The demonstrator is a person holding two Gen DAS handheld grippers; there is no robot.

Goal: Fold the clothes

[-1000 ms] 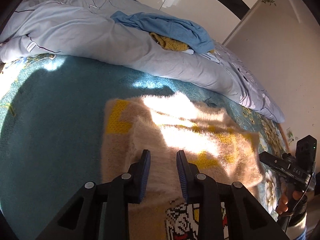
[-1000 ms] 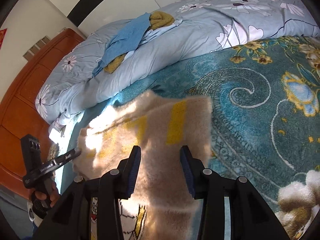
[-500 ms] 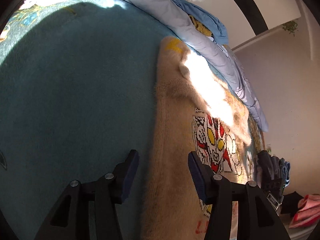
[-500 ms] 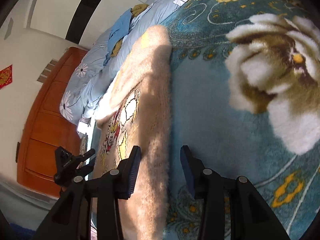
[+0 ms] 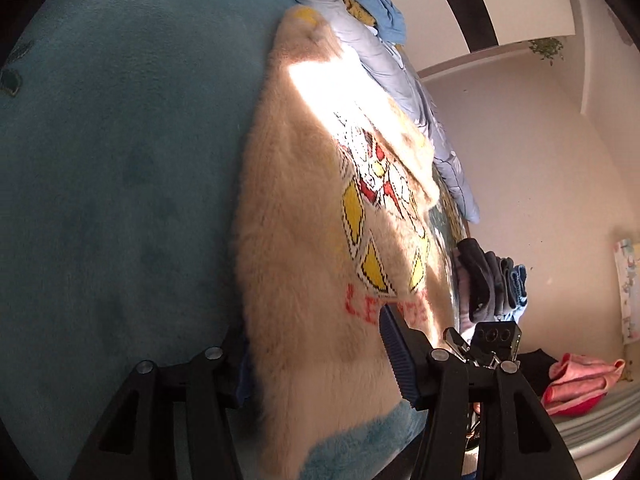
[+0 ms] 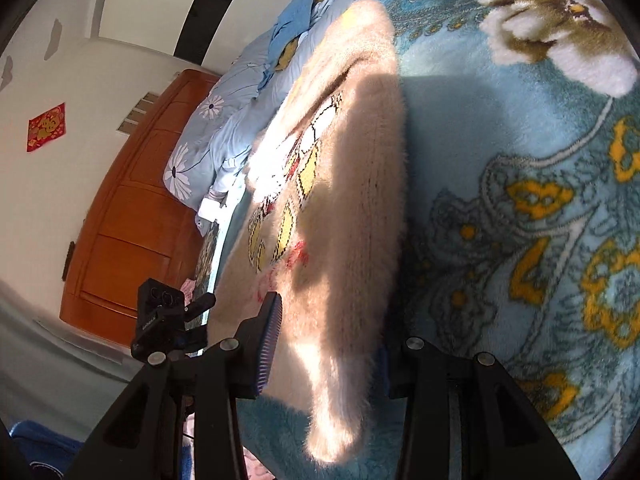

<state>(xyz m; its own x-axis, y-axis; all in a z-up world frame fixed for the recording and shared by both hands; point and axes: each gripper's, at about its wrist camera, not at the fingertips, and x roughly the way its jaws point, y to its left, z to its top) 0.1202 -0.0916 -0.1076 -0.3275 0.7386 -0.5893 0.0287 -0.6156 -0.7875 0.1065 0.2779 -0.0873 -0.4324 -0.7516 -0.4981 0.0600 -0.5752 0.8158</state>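
Observation:
A fluffy beige sweater (image 5: 312,240) with a yellow, red and white cartoon print lies on a teal floral blanket (image 5: 112,200). It also shows in the right wrist view (image 6: 344,200). My left gripper (image 5: 316,360) is open, its jaws astride the sweater's near left hem corner. My right gripper (image 6: 328,344) is open, its jaws astride the near right hem corner. The sweater edge passes between the fingers of each. Each gripper shows in the other's view: the right one (image 5: 492,340), the left one (image 6: 168,320).
A light blue floral duvet (image 6: 224,128) with a blue garment (image 5: 372,4) and a yellow one on it lies at the far side. A wooden wardrobe (image 6: 132,208) stands at left. Dark folded clothes (image 5: 488,280) and a pink garment (image 5: 580,376) lie at right.
Both grippers have pulled back from the folded top of the sweater to its near hem and dropped low. They now sit around the hem corners, still open.

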